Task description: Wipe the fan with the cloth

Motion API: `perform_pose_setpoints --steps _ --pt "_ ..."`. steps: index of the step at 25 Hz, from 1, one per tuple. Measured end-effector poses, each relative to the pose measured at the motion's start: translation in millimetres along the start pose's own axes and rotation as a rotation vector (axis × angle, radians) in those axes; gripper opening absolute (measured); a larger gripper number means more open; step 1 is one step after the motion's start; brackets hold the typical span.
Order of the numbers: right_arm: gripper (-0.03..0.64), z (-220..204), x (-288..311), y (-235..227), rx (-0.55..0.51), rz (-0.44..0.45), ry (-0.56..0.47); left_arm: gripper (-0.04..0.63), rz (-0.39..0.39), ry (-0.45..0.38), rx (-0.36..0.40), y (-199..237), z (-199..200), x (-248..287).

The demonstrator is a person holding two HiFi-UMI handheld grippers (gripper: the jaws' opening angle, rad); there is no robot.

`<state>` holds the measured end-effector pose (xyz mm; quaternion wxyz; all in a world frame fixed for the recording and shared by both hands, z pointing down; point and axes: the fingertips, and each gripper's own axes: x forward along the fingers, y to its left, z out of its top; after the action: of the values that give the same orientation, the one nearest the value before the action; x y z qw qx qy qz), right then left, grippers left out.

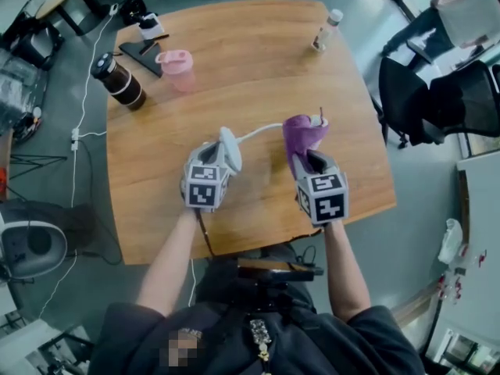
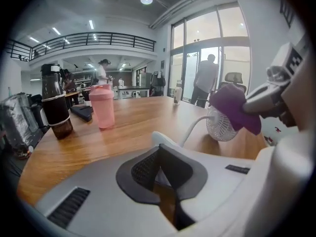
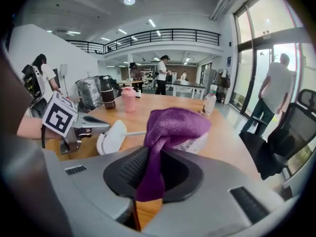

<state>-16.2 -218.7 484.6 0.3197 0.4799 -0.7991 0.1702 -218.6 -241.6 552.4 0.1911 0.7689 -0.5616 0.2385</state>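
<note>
A small white fan lies on the wooden table. Its flat base is tipped up, and my left gripper is shut on the base's edge. A thin white neck curves right to the fan head. A purple cloth is draped over the top of that head, and my right gripper is shut on the cloth. In the right gripper view the cloth rises from the jaws and covers the white grille. Beside it the left gripper meets the base.
At the table's far left stand a pink shaker cup, a dark tumbler and a black stand. A clear bottle is at the far right. Black office chairs stand right of the table. People move in the background.
</note>
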Motion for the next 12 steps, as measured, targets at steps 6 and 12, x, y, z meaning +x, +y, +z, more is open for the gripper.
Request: perform_pose_setpoints --steps 6,12 --pt "0.078 -40.8 25.8 16.5 0.001 0.073 0.072 0.0 0.009 0.003 0.019 1.2 -1.2 2.5" --pt "0.078 6.4 -20.6 -28.7 -0.013 0.012 -0.099 0.0 0.027 0.013 0.057 6.2 -1.9 2.1"
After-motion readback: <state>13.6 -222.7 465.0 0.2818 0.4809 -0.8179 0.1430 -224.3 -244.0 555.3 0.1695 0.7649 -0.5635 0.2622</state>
